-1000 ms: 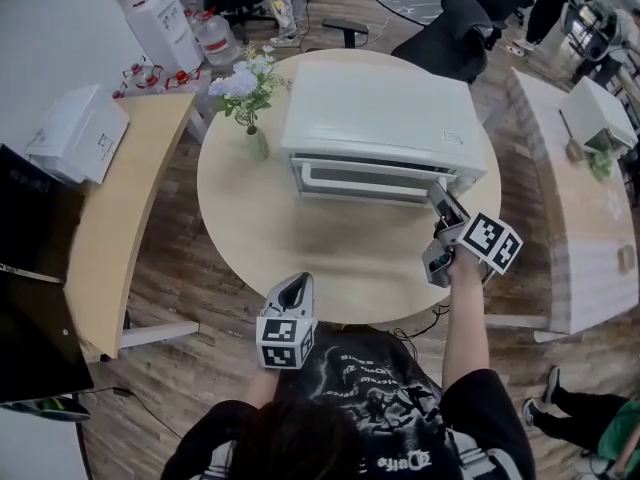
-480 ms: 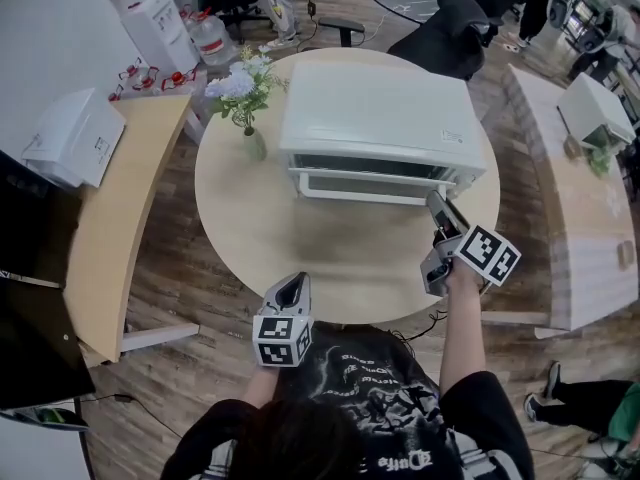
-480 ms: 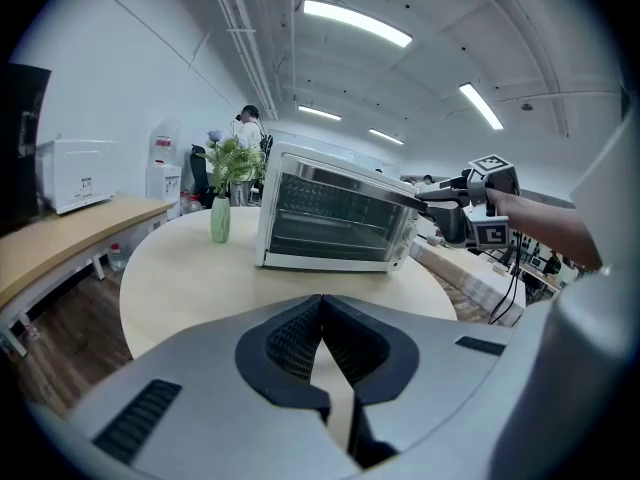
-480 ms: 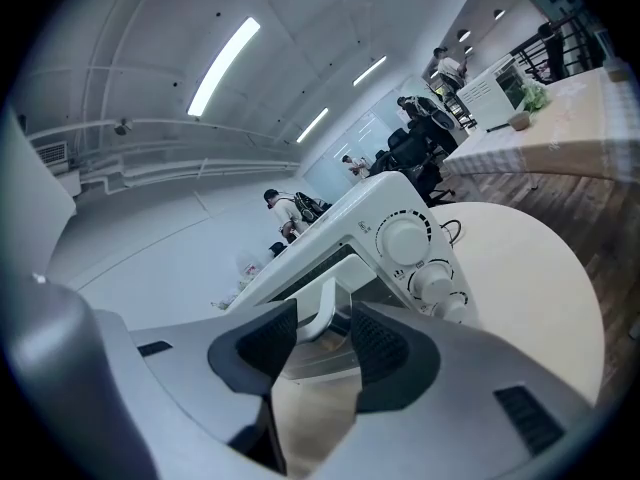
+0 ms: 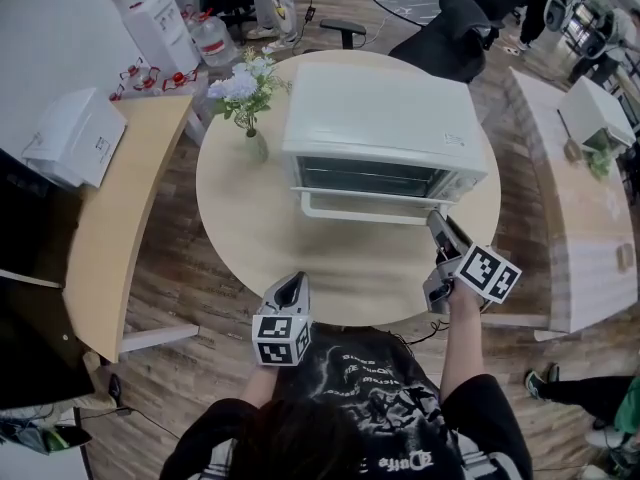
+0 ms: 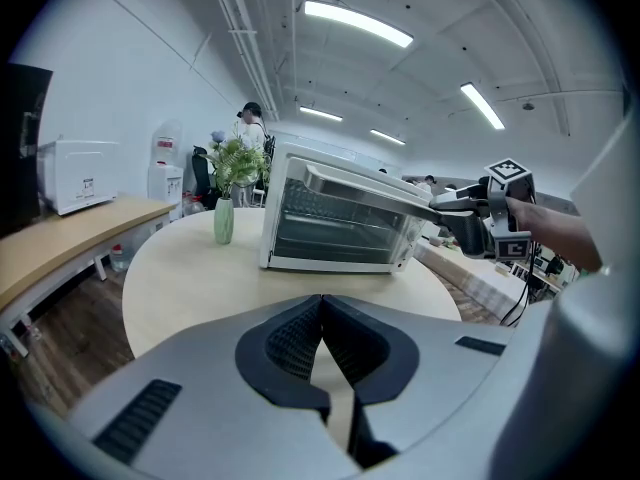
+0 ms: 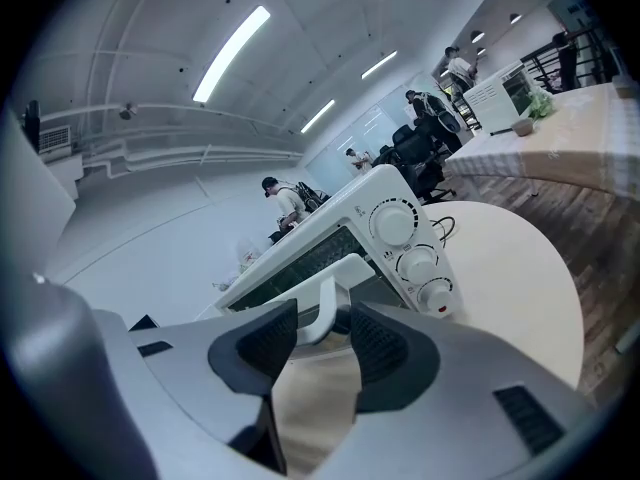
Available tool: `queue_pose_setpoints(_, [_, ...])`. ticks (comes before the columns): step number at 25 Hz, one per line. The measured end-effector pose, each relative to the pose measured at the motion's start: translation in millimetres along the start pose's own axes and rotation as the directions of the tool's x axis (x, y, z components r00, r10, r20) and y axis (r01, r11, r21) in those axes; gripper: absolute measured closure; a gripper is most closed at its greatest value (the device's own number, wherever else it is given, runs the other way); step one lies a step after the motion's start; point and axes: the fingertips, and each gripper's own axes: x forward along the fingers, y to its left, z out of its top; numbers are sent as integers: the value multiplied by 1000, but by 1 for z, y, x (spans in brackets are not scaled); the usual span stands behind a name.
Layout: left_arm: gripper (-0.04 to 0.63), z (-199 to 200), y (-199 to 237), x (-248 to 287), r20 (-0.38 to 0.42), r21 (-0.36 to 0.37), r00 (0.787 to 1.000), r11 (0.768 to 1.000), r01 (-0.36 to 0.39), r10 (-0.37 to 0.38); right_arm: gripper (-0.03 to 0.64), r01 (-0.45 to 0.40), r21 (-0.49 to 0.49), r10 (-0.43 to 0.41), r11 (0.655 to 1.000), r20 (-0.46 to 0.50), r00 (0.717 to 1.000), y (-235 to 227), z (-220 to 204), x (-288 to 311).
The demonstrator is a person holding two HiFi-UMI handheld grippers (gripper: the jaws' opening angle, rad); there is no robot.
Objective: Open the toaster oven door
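With my right gripper (image 7: 325, 338) clamped on the right end of the handle (image 7: 322, 303) and the toaster oven (image 5: 380, 108) on the table's (image 5: 250, 238) far half, door (image 5: 365, 176) part-open, I should draw near and down along the hinge's arc, wrist untwisted, while my left gripper (image 6: 322, 303), shut and empty, waits at the near edge.

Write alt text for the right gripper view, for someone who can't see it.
The right tool grips the end of the white door handle of a toaster oven whose door is tilted partly open. Three knobs line its front panel at the right, and it sits on a round pale table.
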Motion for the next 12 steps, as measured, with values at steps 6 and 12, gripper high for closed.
queue_pose_setpoints(6, [578,0,6,-2,5,-6,1000,1000,-12,12,442,13,-25,-13,1000,0,1000,-2,-13,-11])
queue_pose_setpoints(12, [578,-2,12,-1,0,-6,1000,1000,-25,25,445,13,-50,-14,999,-3,1000,-7,-31,-21])
